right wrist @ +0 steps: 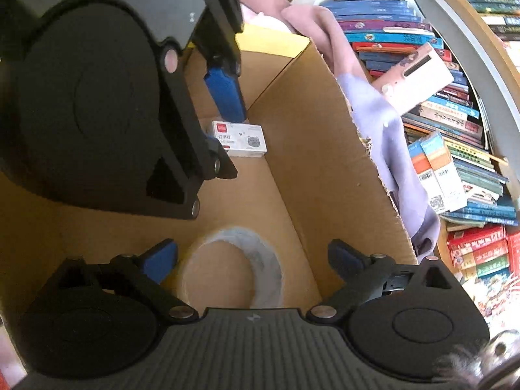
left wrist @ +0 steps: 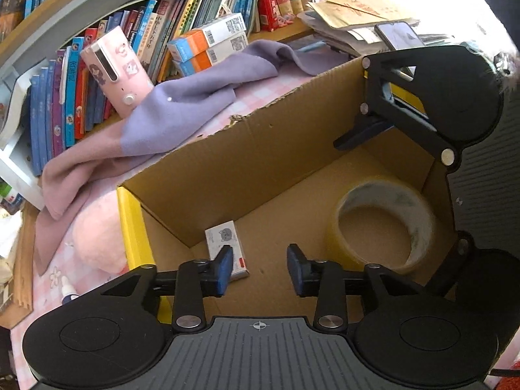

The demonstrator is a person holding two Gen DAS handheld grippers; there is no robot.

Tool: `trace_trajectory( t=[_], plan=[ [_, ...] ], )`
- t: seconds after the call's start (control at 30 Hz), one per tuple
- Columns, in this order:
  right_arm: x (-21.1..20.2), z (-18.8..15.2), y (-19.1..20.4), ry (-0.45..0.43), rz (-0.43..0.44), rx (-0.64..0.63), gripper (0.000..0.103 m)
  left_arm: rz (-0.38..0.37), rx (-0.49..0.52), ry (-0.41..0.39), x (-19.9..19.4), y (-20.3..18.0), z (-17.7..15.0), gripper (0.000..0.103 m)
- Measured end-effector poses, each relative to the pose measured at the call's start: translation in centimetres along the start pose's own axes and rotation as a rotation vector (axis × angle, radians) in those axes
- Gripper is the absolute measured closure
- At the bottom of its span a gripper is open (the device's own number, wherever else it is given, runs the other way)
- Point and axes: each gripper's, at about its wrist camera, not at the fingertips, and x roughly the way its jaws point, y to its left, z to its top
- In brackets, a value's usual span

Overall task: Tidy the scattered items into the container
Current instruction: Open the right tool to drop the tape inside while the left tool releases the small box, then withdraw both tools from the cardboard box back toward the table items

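An open cardboard box point(left wrist: 227, 169) fills both views. On its floor lie a small white staple box point(left wrist: 224, 237) with a cat picture and a roll of clear tape point(left wrist: 383, 224). My left gripper point(left wrist: 260, 268) hangs inside the box, open, with nothing between its blue pads; the staple box point(right wrist: 240, 138) lies on the floor just under its left finger. My right gripper point(right wrist: 253, 258) stands wide open over the tape roll point(right wrist: 234, 266). The roll rests on the floor between the spread fingers, and neither pad presses on it.
A purple cloth point(left wrist: 182, 110) drapes over the box's far wall. Behind it are shelves of books point(left wrist: 65, 104), a pink device point(left wrist: 113, 68), orange-and-blue cartons point(left wrist: 208, 45), stacked papers point(left wrist: 360, 9) and a phone point(left wrist: 399, 35). A pink plush point(left wrist: 97, 230) lies left of the box.
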Motion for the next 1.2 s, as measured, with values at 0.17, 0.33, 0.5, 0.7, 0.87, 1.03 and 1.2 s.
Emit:
trace_trajectory(
  t=[0.17,0.33,0.5,0.7,0.87,1.03,1.2],
  plan=[
    [-0.7,-0.7,0.1,-0.044,0.016,-0.036,0.002,0.013,0.016,0.004,-0.1,-0.8,0.3,0.018],
    [-1.0,-0.6,-0.2,-0.065,0.015,-0.016,0.002,0.049,-0.01,0.004,-0.1,-0.5,0.3,0.014],
    [-2.0,-0.7,-0.9,-0.098,-0.017,0.042,0.0,0.079,-0.074,-0.046,-1.4,0.0,-0.2,0.009],
    [-4.0,-1.5,-1.5,-0.136,-0.06,0.074,0.0,0.043,-0.136,-0.104,-3.5,0.9,-0.6,0.007],
    [-5.7,-1.8,-2.0,-0.158,-0.093,0.119,0.0,0.045,-0.183,-0.17,-5.8,1.7,-1.1,0.006],
    [-7.9,-1.7,-1.5,-0.179,-0.162,0.149,0.0,0.046,-0.234,-0.229,-8.3,2.7,-2.2,0.004],
    [-10.8,-1.6,-0.9,-0.203,-0.228,0.208,0.0,0.029,-0.272,-0.29,-11.1,3.6,-3.6,0.004]
  ],
)
